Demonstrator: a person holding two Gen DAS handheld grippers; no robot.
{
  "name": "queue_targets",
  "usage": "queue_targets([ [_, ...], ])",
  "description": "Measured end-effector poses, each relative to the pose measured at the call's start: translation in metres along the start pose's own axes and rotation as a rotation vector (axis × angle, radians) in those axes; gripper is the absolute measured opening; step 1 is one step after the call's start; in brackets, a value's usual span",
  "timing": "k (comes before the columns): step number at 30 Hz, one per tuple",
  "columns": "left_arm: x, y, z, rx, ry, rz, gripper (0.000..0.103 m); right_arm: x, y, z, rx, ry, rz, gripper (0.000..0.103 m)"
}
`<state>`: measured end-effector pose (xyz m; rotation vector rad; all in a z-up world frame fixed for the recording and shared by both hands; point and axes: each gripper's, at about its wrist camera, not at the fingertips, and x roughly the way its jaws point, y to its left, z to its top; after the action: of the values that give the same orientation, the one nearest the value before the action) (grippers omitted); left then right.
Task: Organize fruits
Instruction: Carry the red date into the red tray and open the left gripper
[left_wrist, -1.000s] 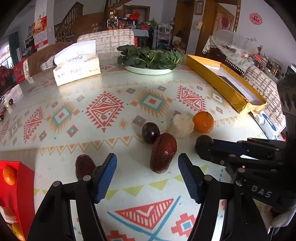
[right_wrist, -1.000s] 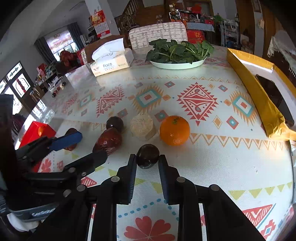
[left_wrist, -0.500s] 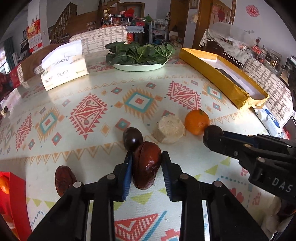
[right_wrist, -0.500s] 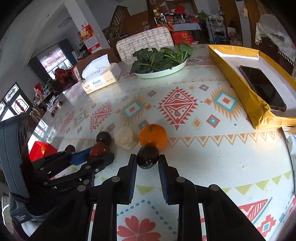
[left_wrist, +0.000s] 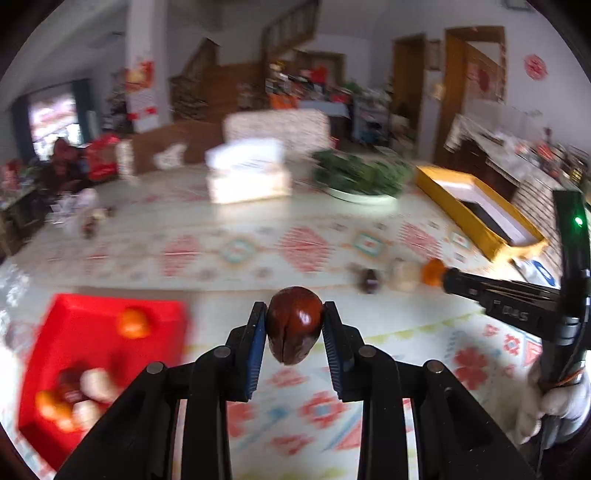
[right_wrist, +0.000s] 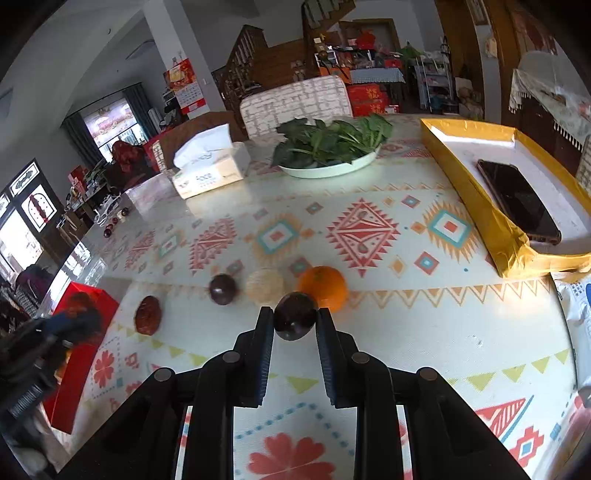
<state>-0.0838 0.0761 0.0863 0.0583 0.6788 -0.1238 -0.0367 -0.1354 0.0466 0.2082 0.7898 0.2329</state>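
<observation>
My left gripper (left_wrist: 293, 325) is shut on a large reddish-brown date (left_wrist: 293, 328), held above the table to the right of the red box (left_wrist: 92, 354), which holds oranges and other fruit. My right gripper (right_wrist: 293, 325) is shut on a dark purple round fruit (right_wrist: 294, 320) lifted just in front of the orange (right_wrist: 325, 286). On the table lie a pale round fruit (right_wrist: 264, 288), another dark round fruit (right_wrist: 222, 288) and a wrinkled red date (right_wrist: 147, 314). The left gripper shows blurred at the left edge of the right wrist view (right_wrist: 62, 325).
A plate of greens (right_wrist: 328, 147) and a tissue box (right_wrist: 207, 173) stand at the back. A yellow tray (right_wrist: 491, 221) with a phone is at the right. A white packet (right_wrist: 576, 306) lies at the right edge.
My left gripper closed on the large date, lifted it and swung left toward the red box. My right gripper has raised the dark fruit off the table.
</observation>
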Motion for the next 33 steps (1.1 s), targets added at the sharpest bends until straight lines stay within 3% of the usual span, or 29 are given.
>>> queue_targets([
  [7, -0.044, 0.071, -0.019, -0.061, -0.079, 0.242, 0.028, -0.02, 0.067, -0.002, -0.123, -0.014, 0.033, 0.026],
  [13, -0.059, 0.133, -0.044, -0.167, -0.073, 0.29, 0.028, -0.023, 0.135, -0.003, -0.229, -0.01, 0.087, 0.026],
  [21, -0.062, 0.195, -0.073, -0.263, -0.043, 0.326, 0.028, 0.004, 0.216, -0.013, -0.334, 0.044, 0.183, 0.026],
  [25, -0.064, 0.216, -0.083, -0.304, -0.036, 0.31, 0.028, 0.016, 0.224, -0.008, -0.304, 0.066, 0.214, 0.026],
  [29, -0.063, 0.224, -0.088, -0.326, -0.033, 0.29, 0.028, 0.024, 0.193, 0.003, -0.235, 0.07, 0.158, 0.026],
  [33, -0.058, 0.222, -0.091, -0.337, -0.028, 0.27, 0.028, 0.042, 0.163, -0.001, -0.181, 0.156, 0.18, 0.026],
])
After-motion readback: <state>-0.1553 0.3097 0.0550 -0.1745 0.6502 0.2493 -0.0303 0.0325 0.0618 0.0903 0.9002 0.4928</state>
